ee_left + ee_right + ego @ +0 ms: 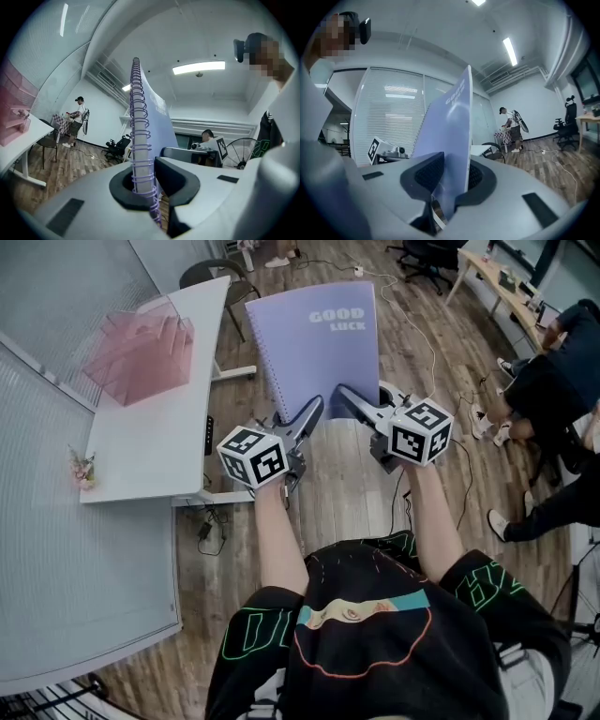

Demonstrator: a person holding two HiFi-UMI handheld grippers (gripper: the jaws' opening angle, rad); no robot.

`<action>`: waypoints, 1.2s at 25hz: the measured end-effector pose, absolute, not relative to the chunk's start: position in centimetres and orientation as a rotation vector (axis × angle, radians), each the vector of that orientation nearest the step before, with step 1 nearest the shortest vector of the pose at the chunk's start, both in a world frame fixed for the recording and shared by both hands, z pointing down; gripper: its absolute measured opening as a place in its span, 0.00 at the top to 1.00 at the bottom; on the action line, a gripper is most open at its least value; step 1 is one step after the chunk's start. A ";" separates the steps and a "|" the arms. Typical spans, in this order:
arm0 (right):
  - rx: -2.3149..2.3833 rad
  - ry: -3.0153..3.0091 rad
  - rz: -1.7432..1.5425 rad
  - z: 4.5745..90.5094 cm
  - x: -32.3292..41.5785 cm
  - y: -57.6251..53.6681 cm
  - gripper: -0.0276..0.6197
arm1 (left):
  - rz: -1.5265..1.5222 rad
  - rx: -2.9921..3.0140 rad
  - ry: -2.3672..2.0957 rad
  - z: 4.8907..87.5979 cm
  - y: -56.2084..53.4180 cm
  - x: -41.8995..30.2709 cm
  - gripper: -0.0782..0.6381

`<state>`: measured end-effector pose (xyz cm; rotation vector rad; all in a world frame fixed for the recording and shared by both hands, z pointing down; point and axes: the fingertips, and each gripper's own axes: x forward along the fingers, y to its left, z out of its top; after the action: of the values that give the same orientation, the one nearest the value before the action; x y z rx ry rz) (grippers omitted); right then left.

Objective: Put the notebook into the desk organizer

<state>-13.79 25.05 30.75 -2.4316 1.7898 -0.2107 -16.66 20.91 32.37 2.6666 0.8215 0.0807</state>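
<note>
The person holds a lilac spiral notebook [314,343] up in the air over the wooden floor [347,493], with a gripper at each lower corner. The left gripper [143,182] is nearly closed, its dark pads pressed on the wire spiral [139,117] at the notebook's bound edge. The right gripper [449,180] is closed to a narrow gap, with its pads clamped on the cover near the opposite, open edge. The cover with its white "GOOD LUCK" print faces the head camera. The pink see-through desk organizer [141,357] stands at the far end of the white desk [159,442] to the left, well apart from the notebook. Nothing touches the organizer.
</note>
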 end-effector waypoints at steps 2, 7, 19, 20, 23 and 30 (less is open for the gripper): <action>-2.434 1.781 -0.211 30.7 -13.6 25.2 0.85 | 0.084 2.669 0.823 32.3 21.0 -16.5 0.84; -2.461 1.767 -0.233 31.6 -13.5 25.2 0.85 | 0.101 2.652 0.826 33.2 21.0 -16.3 0.84; -2.517 1.725 -0.277 32.3 -11.0 24.4 0.85 | 0.113 2.608 0.855 34.1 20.2 -13.6 0.84; -2.522 1.726 -0.286 32.7 -10.5 24.1 0.85 | 0.115 2.603 0.852 34.5 20.0 -13.1 0.84; -2.523 1.740 -0.320 33.6 -8.9 23.2 0.85 | 0.121 2.590 0.839 35.4 19.1 -11.6 0.84; -2.468 1.795 -0.362 35.5 -3.3 18.4 0.85 | 0.137 2.595 0.762 37.2 14.4 -6.3 0.84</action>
<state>-3.32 18.39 35.52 -2.4680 1.7955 -0.3622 -6.31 14.44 37.20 2.5953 0.7617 0.1372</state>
